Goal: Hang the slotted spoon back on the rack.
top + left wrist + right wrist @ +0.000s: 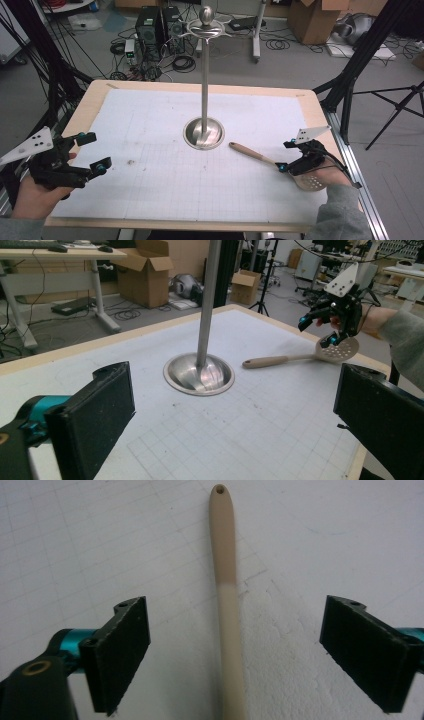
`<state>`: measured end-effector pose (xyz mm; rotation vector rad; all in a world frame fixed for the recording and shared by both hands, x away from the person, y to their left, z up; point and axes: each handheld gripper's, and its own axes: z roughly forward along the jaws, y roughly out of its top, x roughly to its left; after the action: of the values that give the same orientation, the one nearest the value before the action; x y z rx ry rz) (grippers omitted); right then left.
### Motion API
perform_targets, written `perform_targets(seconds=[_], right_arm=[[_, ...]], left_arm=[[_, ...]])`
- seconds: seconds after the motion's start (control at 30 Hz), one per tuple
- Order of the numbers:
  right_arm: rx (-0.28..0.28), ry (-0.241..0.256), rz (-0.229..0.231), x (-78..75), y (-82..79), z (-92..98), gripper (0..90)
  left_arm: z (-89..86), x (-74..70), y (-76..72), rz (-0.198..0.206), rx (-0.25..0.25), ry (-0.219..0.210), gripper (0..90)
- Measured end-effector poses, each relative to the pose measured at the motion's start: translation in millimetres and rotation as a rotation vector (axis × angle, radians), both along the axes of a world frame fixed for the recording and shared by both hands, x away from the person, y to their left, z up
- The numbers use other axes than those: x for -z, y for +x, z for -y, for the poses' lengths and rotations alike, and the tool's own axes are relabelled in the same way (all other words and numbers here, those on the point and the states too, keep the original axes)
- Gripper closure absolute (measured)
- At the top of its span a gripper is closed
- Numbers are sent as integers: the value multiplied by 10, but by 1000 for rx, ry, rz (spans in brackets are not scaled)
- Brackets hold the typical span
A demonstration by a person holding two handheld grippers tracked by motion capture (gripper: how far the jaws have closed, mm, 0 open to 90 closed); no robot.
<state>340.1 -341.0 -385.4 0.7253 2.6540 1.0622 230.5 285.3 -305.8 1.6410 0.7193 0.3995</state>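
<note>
Your R gripper (290,156) hovers over the skimmer spoon (272,162), jaws wide apart w/ the handle running between them, neither pad touching it. Spoon lies flat on the mat (165,185), just right of the steel stand (204,132); handle tip points at the stand base, perforated head sits farthest from it. Your L gripper (92,151) is well left of the stand, jaws also spread, nothing between them.

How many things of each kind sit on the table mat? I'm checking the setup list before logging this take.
Metal utensil stand: 1
Beige slotted spoon: 1
Total: 2
</note>
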Motion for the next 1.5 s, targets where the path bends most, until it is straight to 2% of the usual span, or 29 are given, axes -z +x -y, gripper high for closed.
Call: perform_targets(seconds=[0.17,0.23,0.37,0.5,0.53,0.63,0.73,0.93,1.23,1.5], right_arm=[[-6,-25,-14,40,28,-12,141],[2,-56,-21,62,37,-6,141],[5,-66,-11,62,46,-4,143],[-6,-88,-21,74,61,-30,155],[2,-104,-35,89,73,-40,164],[-3,-119,-44,108,90,-44,167],[26,-139,-66,138,113,-57,166],[33,-170,-93,182,133,-70,172],[-6,-197,-98,216,142,-94,221],[-28,-225,-122,255,146,-101,299]], left_arm=[[-18,5,1,-1,-7,-8,33],[-12,6,1,-1,-2,-2,33],[35,-4,-8,0,9,8,33],[91,-15,-21,3,20,18,33],[98,-15,-23,4,21,22,33],[92,-13,-24,3,18,24,33],[77,-12,-23,2,13,22,33],[74,-3,-21,0,11,21,33],[70,-6,-27,0,8,26,33],[65,3,-28,-2,6,30,33]])
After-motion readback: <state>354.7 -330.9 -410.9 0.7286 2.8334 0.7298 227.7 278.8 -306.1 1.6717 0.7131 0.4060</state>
